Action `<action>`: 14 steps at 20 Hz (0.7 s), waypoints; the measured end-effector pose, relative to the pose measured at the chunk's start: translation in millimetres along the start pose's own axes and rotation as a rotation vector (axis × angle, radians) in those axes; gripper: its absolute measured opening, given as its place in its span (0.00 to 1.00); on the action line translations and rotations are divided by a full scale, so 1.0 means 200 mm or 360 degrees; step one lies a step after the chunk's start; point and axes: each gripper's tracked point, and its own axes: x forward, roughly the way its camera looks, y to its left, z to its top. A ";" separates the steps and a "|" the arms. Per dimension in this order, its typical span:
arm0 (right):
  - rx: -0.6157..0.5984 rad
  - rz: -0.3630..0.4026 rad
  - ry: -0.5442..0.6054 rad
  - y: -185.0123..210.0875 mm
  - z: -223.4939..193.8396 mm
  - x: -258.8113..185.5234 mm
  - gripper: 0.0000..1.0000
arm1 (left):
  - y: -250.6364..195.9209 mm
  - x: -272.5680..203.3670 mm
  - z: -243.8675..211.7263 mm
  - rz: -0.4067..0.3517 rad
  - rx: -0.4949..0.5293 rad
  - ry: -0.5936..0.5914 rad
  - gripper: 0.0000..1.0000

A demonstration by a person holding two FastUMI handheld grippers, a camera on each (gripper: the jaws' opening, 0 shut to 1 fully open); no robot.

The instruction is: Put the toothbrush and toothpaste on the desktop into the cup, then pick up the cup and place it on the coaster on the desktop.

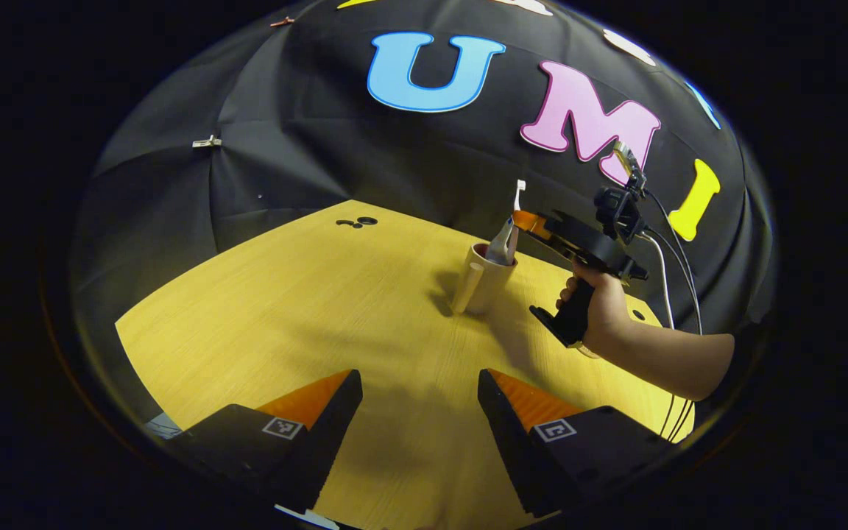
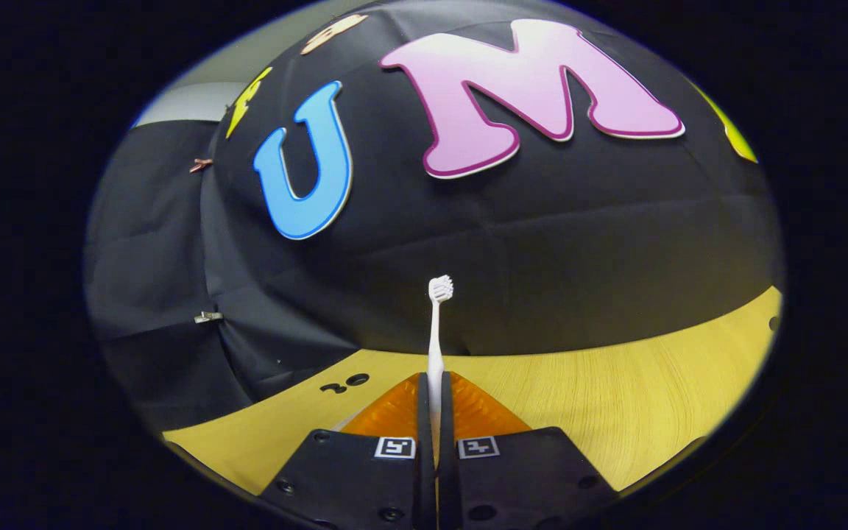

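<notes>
The toothbrush (image 2: pixel 435 346) is being lowered into the cup (image 1: pixel 481 283), so the first part of the task is judged to be in hand. In the right gripper view the right gripper (image 2: pixel 435 412) is seen clenched on the toothbrush handle, both fingers pressed against it. The long axis of the toothbrush runs nearly upright, with the bristle head pointing up and the handle end downward.

In the left gripper view the brush is held above the cup mouth, and the toothpaste (image 1: pixel 501 246) is already seen standing in the cup, leaning against the rim. The cup stands on the worktop (image 1: pixel 284 316). The left gripper (image 1: pixel 420 412) hovers over bare wood, its fingers spread and nothing held.

Next, a release of the brush is called for once its handle is inside the cup. The cup must then be grasped and carried to the coaster.
</notes>
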 end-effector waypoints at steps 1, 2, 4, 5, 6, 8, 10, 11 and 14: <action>-0.0045 0.0004 -0.0005 0.01 -0.03 -0.02 0.06 | 0.00 0.01 0.00 -0.0005 -0.0007 -0.0005 0.98; -0.0091 -0.0001 -0.0014 0.02 -0.06 -0.03 0.06 | 0.00 0.02 -0.01 -0.0007 -0.0013 -0.0008 0.98; -0.0135 0.0008 -0.0029 0.04 -0.07 -0.05 0.06 | 0.00 0.05 0.00 -0.0004 -0.0024 -0.0006 0.98; -0.0143 0.0008 -0.0032 0.04 -0.08 -0.06 0.06 | 0.00 0.06 0.00 -0.0007 -0.0030 -0.0006 0.98; -0.0142 0.0005 -0.0023 0.05 -0.09 -0.07 0.06 | -0.01 0.06 0.01 -0.0008 -0.0031 -0.0006 0.98; -0.0131 -0.0036 0.0006 0.01 -0.11 -0.10 0.10 | -0.01 0.08 0.02 -0.0007 -0.0022 -0.0011 0.98; -0.0087 -0.0054 0.0035 -0.03 -0.12 -0.18 0.17 | -0.01 0.10 0.04 -0.0015 -0.0006 -0.0018 0.98; -0.0078 -0.0072 0.0046 -0.07 -0.12 -0.23 0.23 | -0.02 0.12 0.05 -0.0019 0.0006 -0.0019 0.98; -0.0095 -0.0116 0.0080 -0.20 -0.13 -0.39 0.70 | -0.03 0.17 0.09 -0.0043 0.0054 -0.0020 0.98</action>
